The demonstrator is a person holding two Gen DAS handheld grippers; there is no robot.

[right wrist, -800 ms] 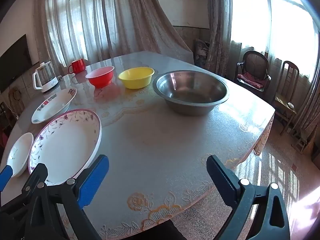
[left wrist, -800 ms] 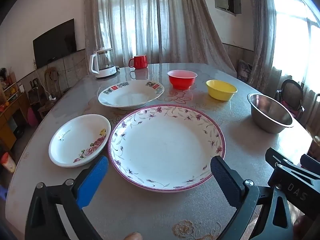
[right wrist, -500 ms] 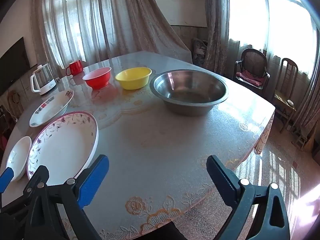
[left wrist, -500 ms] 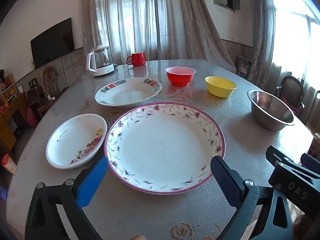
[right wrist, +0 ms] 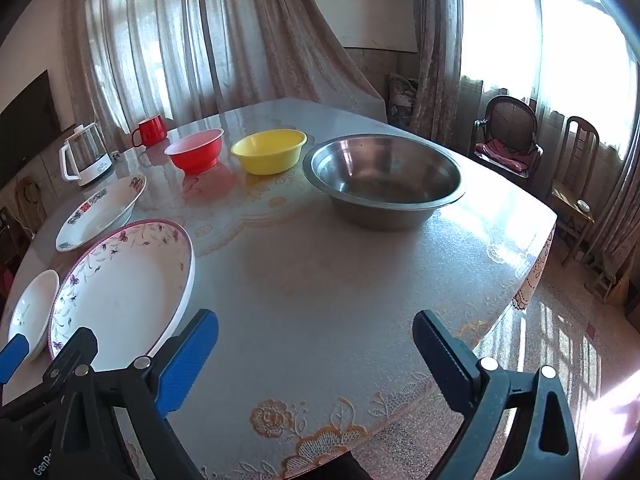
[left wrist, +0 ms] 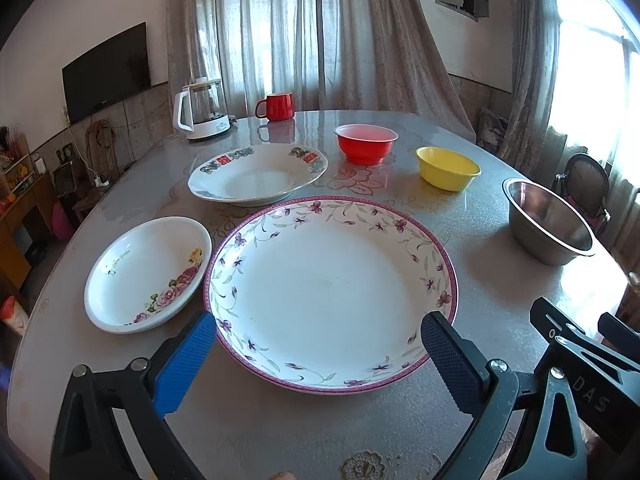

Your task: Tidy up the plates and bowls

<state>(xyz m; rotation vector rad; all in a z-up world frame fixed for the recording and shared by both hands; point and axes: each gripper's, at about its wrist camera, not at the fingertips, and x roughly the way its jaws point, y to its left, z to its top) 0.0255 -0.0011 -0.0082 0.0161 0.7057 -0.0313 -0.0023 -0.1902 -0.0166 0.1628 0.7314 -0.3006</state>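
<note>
The left tongs (left wrist: 318, 354) stood wide open and empty at the bottom of the frame, fingers straddling the near rim of the large floral plate (left wrist: 330, 292) at centre, and the right tongs (right wrist: 316, 346) gaped equally empty over bare bench (right wrist: 320, 280). To start well, I judged the left should close on a smaller plate's rim, lifting the rose plate (left wrist: 148, 274) at left or the red-patterned plate (left wrist: 258, 174) above onto the large one, while the red bowl (right wrist: 195, 156) and yellow bowl (right wrist: 269, 151), upper centre, nested in the steel bowl (right wrist: 384, 180).
</note>
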